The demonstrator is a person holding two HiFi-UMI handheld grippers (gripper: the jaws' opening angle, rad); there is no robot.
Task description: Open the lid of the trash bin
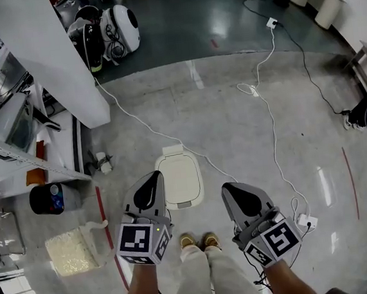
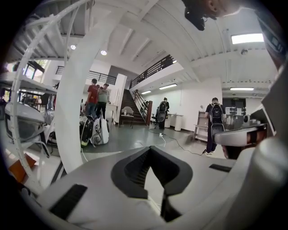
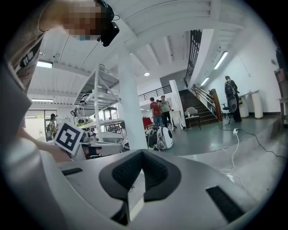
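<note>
Both grippers hang near a closed white trash bin on the floor.
Jaws of left gripper and right gripper are clenched on nothing.

trash bin: one, frame centre
grippers: two, left gripper and right gripper
shoes: two

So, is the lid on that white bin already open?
No, in the head view the lid lies flat and closed on the trash bin.
</note>
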